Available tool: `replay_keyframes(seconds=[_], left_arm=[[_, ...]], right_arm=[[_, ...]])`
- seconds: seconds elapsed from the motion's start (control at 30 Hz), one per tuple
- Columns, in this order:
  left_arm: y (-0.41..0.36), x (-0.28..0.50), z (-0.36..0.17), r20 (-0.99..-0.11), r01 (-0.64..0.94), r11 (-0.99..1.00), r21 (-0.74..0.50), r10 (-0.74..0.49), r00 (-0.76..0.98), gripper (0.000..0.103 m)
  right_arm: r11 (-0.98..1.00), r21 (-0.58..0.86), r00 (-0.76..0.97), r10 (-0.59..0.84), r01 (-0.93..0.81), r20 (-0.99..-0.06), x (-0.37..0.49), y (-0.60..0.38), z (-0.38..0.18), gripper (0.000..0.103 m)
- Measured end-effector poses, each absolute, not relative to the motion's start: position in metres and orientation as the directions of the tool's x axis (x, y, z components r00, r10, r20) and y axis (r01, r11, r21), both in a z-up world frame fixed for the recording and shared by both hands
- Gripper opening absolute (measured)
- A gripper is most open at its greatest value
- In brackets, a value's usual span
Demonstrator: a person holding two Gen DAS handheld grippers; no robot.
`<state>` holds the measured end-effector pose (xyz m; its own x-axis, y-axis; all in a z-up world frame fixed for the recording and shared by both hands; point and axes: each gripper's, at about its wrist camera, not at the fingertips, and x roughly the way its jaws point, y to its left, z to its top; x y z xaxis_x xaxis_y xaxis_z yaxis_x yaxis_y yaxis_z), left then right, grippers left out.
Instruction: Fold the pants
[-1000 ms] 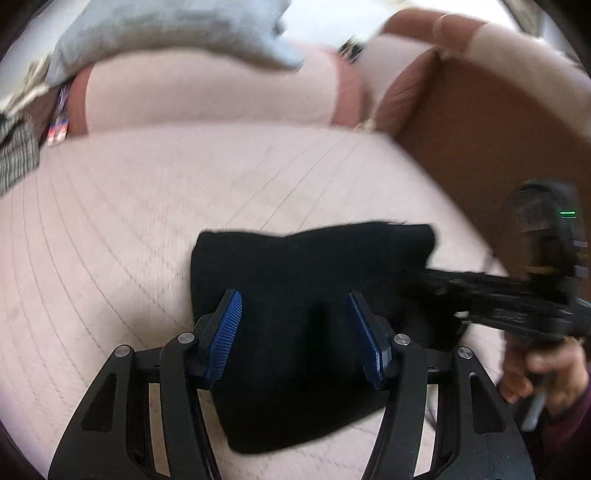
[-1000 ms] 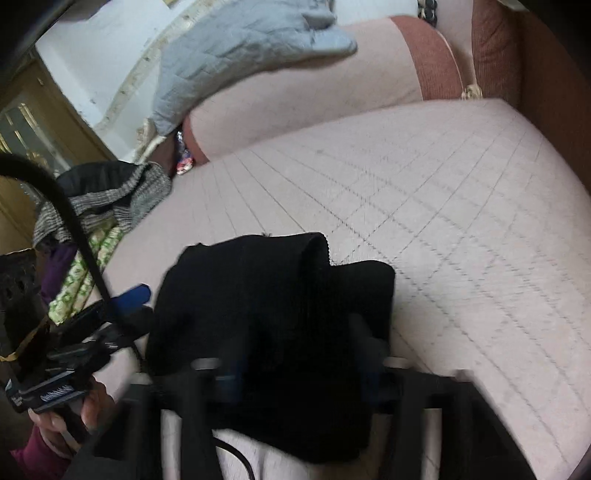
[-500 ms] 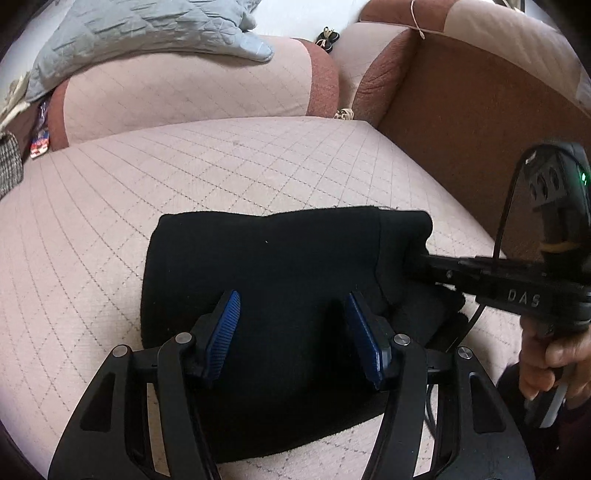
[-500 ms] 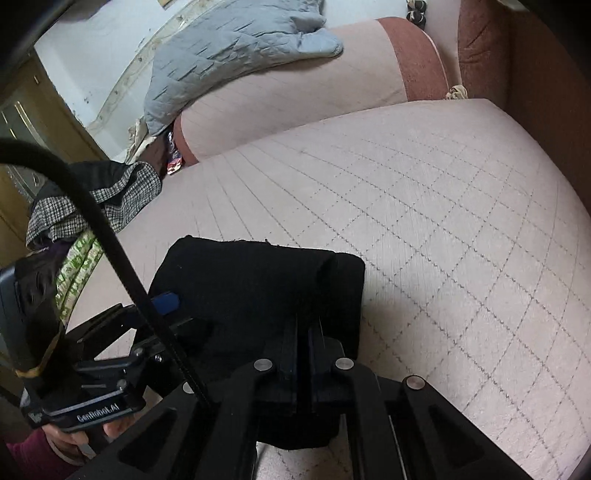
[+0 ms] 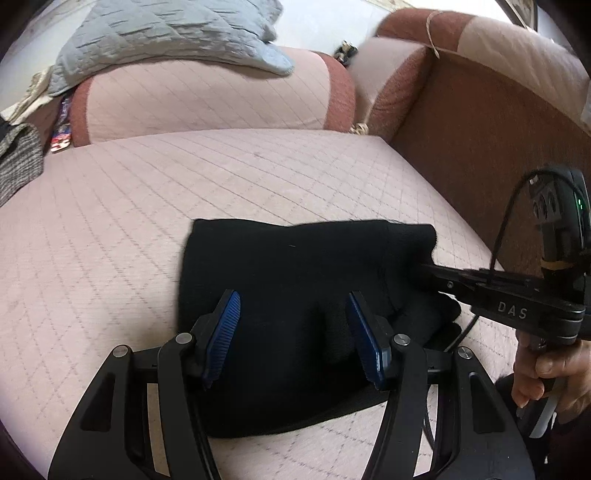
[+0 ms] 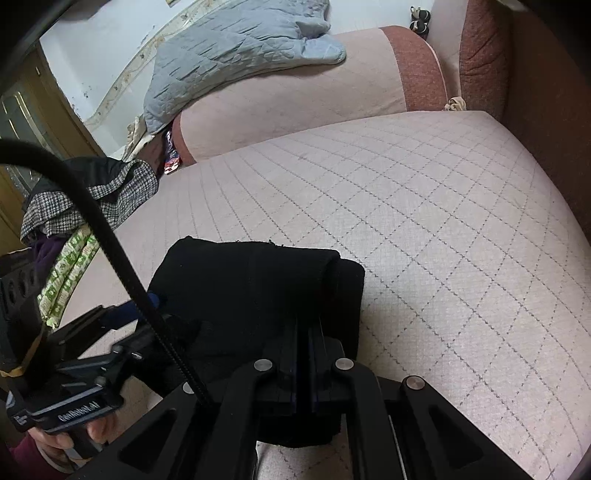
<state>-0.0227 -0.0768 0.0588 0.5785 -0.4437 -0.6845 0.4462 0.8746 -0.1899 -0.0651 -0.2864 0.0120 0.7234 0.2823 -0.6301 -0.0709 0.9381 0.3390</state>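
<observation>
The left gripper hovers with its blue-padded fingers spread wide, one on each side of the near part of the folded black pants, gripping nothing. The pants lie as a thick, compact bundle on the quilted pink sofa seat, close to the seat's front edge. At the bundle's right end, the right gripper has its fingers pressed together with black cloth pinched between them; in the left wrist view its dark tips run straight into the fabric. Farther back rises the pink backrest cushion, with a grey-blue quilted blanket draped over its top. A checked garment lies at the seat's left edge.
</observation>
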Motion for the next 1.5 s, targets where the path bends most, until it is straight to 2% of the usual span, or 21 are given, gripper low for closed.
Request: replay_keyframes(seconds=[0.3, 0.33, 0.4, 0.43, 0.47, 0.53, 0.57, 0.6, 0.63, 0.67, 0.77, 0.83, 0.93, 1.03, 1.1, 1.17, 1.23, 1.4, 1.43, 1.47, 1.5], left_arm=[[-0.038, 0.001, 0.060, -0.675, 0.332, 0.913, -0.238, -0.401, 0.619, 0.059], [-0.038, 0.003, 0.062, -0.673, 0.329, 0.914, -0.236, -0.398, 0.623, 0.059], [-0.038, 0.010, 0.064, -0.670, 0.323, 0.919, -0.226, -0.387, 0.634, 0.059], [-0.039, 0.015, 0.064, -0.670, 0.325, 0.919, -0.224, -0.388, 0.633, 0.059], [-0.042, 0.021, 0.063, -0.679, 0.330, 0.918, -0.221, -0.387, 0.623, 0.059], [-0.048, 0.030, 0.057, -0.702, 0.326, 0.923, -0.203, -0.370, 0.609, 0.059], [-0.052, 0.035, 0.052, -0.715, 0.318, 0.929, -0.187, -0.351, 0.605, 0.059], [-0.055, 0.038, 0.048, -0.725, 0.305, 0.937, -0.172, -0.330, 0.604, 0.059], [-0.056, 0.042, 0.044, -0.737, 0.285, 0.945, -0.159, -0.305, 0.603, 0.059], [-0.055, 0.047, 0.038, -0.752, 0.256, 0.953, -0.160, -0.286, 0.594, 0.059], [-0.050, 0.054, 0.027, -0.759, 0.224, 0.949, -0.220, -0.311, 0.572, 0.061], [-0.052, 0.055, 0.024, -0.759, 0.218, 0.952, -0.216, -0.304, 0.575, 0.062], [-0.052, 0.052, 0.027, -0.760, 0.217, 0.955, -0.199, -0.291, 0.581, 0.062], [-0.046, 0.046, 0.036, -0.759, 0.216, 0.952, -0.217, -0.303, 0.576, 0.062], [-0.042, 0.039, 0.041, -0.754, 0.215, 0.949, -0.229, -0.313, 0.577, 0.062], [-0.038, 0.029, 0.046, -0.750, 0.221, 0.946, -0.238, -0.324, 0.577, 0.062], [-0.036, 0.019, 0.050, -0.742, 0.226, 0.942, -0.249, -0.336, 0.581, 0.062], [-0.035, -0.007, 0.055, -0.730, 0.262, 0.924, -0.278, -0.381, 0.568, 0.061], [-0.038, -0.011, 0.054, -0.734, 0.273, 0.923, -0.271, -0.382, 0.562, 0.061], [-0.042, -0.017, 0.051, -0.738, 0.289, 0.921, -0.261, -0.383, 0.555, 0.061], [-0.045, -0.020, 0.049, -0.742, 0.298, 0.920, -0.252, -0.382, 0.551, 0.061]], right_arm=[[0.941, 0.332, 0.735, 0.267, -0.060, -0.623, -0.075, -0.287, 0.016, 0.005], [0.939, 0.338, 0.749, 0.270, -0.065, -0.606, -0.077, -0.289, 0.019, 0.008], [0.938, 0.342, 0.772, 0.254, -0.050, -0.582, -0.078, -0.293, 0.025, 0.029], [0.938, 0.345, 0.777, 0.245, -0.039, -0.579, -0.076, -0.295, 0.027, 0.050], [0.934, 0.355, 0.780, 0.248, -0.034, -0.575, -0.072, -0.297, 0.027, 0.053], [0.930, 0.365, 0.767, 0.269, -0.049, -0.582, -0.059, -0.296, 0.025, 0.049], [0.928, 0.368, 0.764, 0.279, -0.059, -0.582, -0.055, -0.294, 0.025, 0.029], [0.929, 0.365, 0.760, 0.277, -0.057, -0.588, -0.048, -0.292, 0.023, 0.018], [0.936, 0.351, 0.761, 0.255, -0.039, -0.596, -0.043, -0.292, 0.024, 0.009], [0.938, 0.345, 0.764, 0.246, -0.033, -0.597, -0.041, -0.293, 0.024, 0.007], [0.954, 0.299, 0.743, 0.187, 0.019, -0.643, -0.038, -0.297, 0.015, 0.007], [0.951, 0.305, 0.707, 0.180, 0.052, -0.683, -0.033, -0.303, -0.001, 0.007], [0.928, 0.369, 0.724, 0.225, 0.044, -0.652, -0.040, -0.313, 0.004, 0.007], [0.928, 0.371, 0.737, 0.232, 0.027, -0.635, -0.056, -0.315, 0.015, 0.008], [0.915, 0.403, 0.740, 0.272, -0.001, -0.615, -0.067, -0.315, 0.019, 0.011], [0.912, 0.409, 0.736, 0.297, -0.030, -0.608, -0.078, -0.312, 0.022, 0.023], [0.922, 0.383, 0.731, 0.297, -0.053, -0.615, -0.088, -0.305, 0.024, 0.029], [0.905, 0.417, 0.694, 0.353, -0.082, -0.628, -0.085, -0.294, 0.013, 0.029], [0.903, 0.419, 0.688, 0.365, -0.097, -0.627, -0.084, -0.290, 0.011, 0.024], [0.909, 0.399, 0.687, 0.368, -0.122, -0.627, -0.083, -0.284, 0.011, 0.011], [0.925, 0.356, 0.690, 0.345, -0.135, -0.636, -0.084, -0.278, 0.014, 0.009]])
